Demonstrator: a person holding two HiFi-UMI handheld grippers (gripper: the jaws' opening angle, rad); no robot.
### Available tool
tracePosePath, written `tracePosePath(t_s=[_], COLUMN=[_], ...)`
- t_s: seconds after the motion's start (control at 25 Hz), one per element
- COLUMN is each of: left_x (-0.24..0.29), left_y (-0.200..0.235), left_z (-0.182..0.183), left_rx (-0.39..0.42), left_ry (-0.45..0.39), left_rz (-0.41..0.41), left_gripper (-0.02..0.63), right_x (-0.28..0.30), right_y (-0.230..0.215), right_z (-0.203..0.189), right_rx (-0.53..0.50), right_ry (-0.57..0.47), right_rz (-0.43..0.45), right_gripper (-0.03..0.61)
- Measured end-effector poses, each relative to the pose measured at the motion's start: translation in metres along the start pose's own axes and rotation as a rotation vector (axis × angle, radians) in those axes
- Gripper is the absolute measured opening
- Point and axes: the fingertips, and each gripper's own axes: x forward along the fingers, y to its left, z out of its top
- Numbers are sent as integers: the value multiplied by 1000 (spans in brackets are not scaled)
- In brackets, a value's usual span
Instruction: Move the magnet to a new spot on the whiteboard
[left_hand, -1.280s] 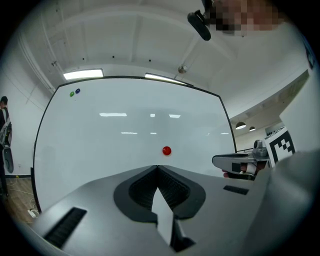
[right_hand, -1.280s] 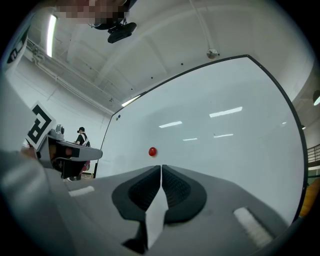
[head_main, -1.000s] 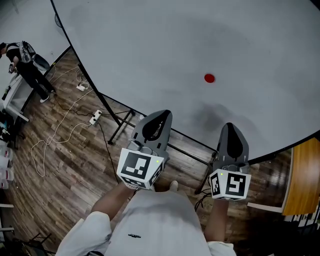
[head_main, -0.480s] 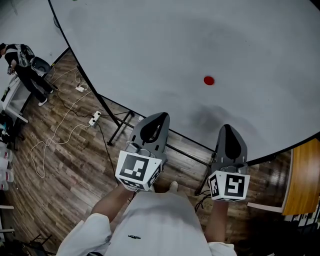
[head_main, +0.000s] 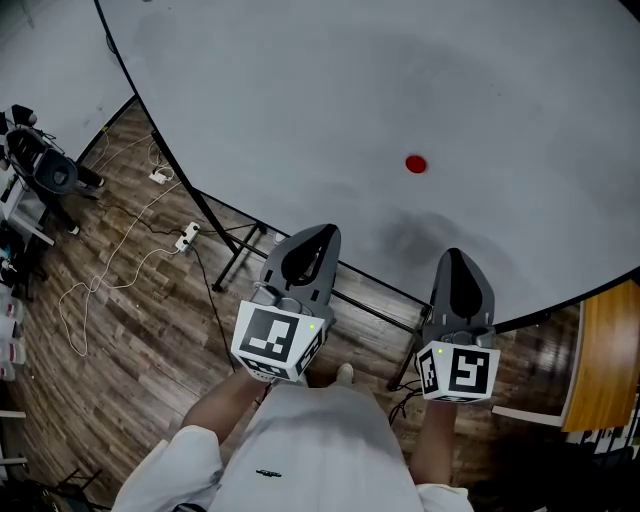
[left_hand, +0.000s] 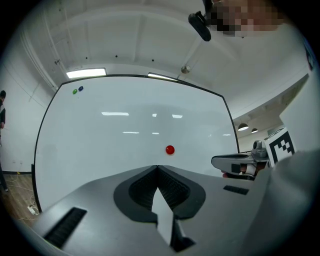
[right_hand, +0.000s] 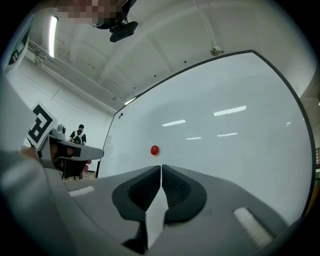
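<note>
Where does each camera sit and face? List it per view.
Head view: on the head, looking steeply down at whiteboard, floor; shows left gripper, right gripper, forearms.
Left gripper view: on it, facing the whiteboard over shut jaws; right gripper at right.
Right gripper view: likewise, shut jaws; left gripper at left.
All share the magnet.

We've got a pale grey short-sleeved shirt (head_main: 300, 440) here, with a tiny dark mark on the chest and a light shoe toe (head_main: 345, 373) peeking out. The left gripper (head_main: 322, 232) and right gripper (head_main: 457, 255) are both matte grey shells with black ribbed pads (left_hand: 175, 192). Each carries a white cube (head_main: 275, 340) of black square markers, with a small green light on it.
</note>
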Motion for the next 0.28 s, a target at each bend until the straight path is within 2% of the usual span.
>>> tracePosePath(t_s=[0.28], left_x=[2], left_y=[0], left_z=[-4], left_rx=[-6], left_ry=[5], left_rz=[-2], left_gripper=[6], right_x=[-1], right_y=[-5], right_z=[-3], right_rx=[0], right_ry=[3], right_rz=[-13], right_gripper=[5])
